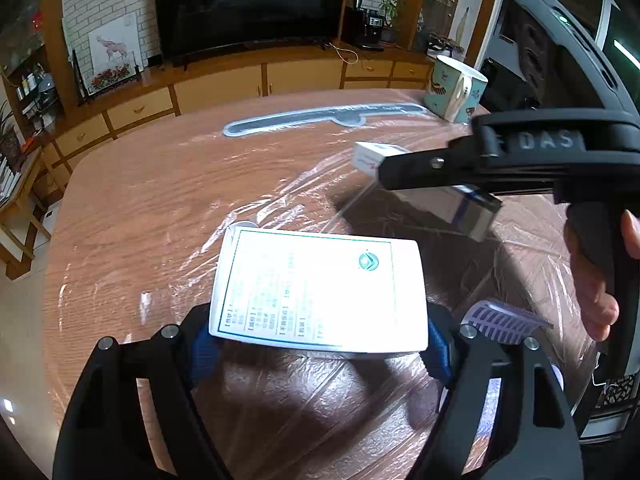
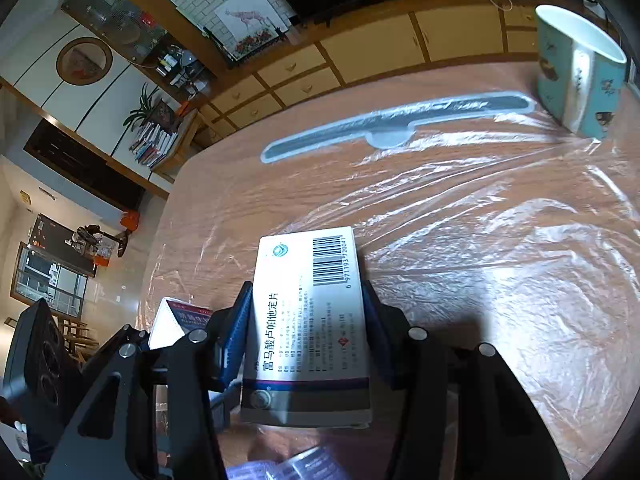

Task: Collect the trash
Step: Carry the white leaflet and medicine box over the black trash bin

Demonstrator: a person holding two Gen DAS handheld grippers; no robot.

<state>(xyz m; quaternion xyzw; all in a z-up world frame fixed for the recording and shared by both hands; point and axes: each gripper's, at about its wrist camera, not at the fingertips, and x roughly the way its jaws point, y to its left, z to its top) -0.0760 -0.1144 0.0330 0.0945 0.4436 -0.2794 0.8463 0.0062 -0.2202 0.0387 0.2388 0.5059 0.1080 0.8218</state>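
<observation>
A white medicine box with a teal border (image 1: 320, 288) sits between the blue pads of my left gripper (image 1: 320, 344), which is shut on it just above the table. The right wrist view shows that box (image 2: 176, 316) at lower left. My right gripper (image 2: 308, 320) is shut on a second medicine box with a barcode (image 2: 312, 304), pads pressing its long sides. From the left wrist view this box (image 1: 452, 208) hangs at upper right, lifted off the table in the right gripper (image 1: 400, 184). A person's hand (image 1: 596, 288) grips that handle.
Crinkled clear plastic film (image 2: 500, 240) covers much of the wooden table (image 1: 140, 208). A teal mug (image 1: 456, 88) stands at the far right edge. A long grey-blue flat object (image 1: 320, 118) lies across the back. A purple-and-white patterned packet (image 1: 504, 320) lies beside my left gripper.
</observation>
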